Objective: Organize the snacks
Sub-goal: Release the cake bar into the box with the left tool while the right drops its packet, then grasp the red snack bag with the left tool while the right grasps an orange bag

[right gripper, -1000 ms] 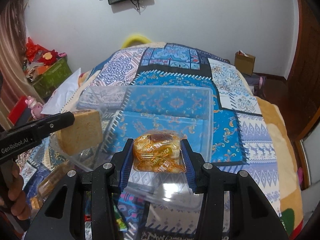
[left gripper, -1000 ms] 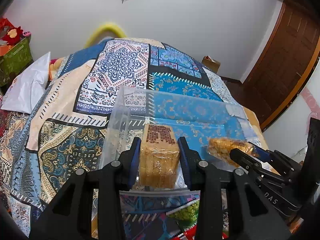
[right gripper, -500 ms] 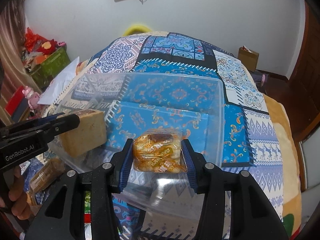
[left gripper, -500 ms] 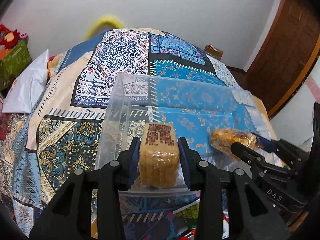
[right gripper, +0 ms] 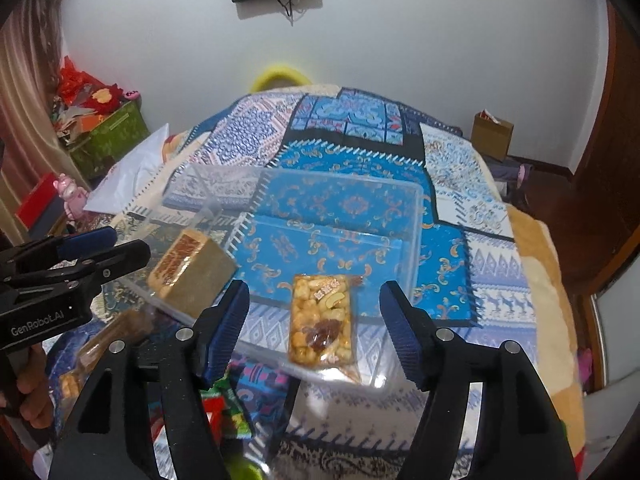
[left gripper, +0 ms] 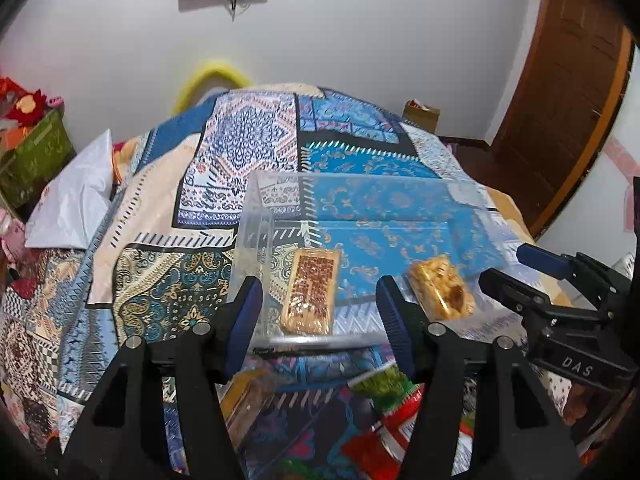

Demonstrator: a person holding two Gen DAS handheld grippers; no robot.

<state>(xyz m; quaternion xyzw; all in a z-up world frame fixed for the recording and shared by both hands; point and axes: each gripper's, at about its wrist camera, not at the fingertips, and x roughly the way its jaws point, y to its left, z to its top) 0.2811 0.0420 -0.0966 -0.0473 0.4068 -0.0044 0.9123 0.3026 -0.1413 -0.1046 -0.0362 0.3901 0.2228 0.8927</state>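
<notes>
Half a second earlier each gripper clamped a snack above the clear plastic bin (left gripper: 460,200); both snacks now lie released on the bin floor. The wrapped cake block (left gripper: 310,290) — tan, with a brown-speckled top face — rests in the near left corner of the bin, tilted against the wall in the right wrist view. The nut-and-cracker packet (right gripper: 322,318), a clear wrapper showing golden pieces and a dark cluster, lies flat near the front wall, to the right of the block and apart from it. The left gripper (left gripper: 318,320) stands wide open, its blue-padded jaws straddling the cake block without touching it. The right gripper (right gripper: 314,328) is equally spread, jaws clear of the packet on both sides. The bin sits on a patterned blue quilt (left gripper: 248,148); further wrapped snacks (left gripper: 384,412) lie on the quilt before the bin's front wall.
</notes>
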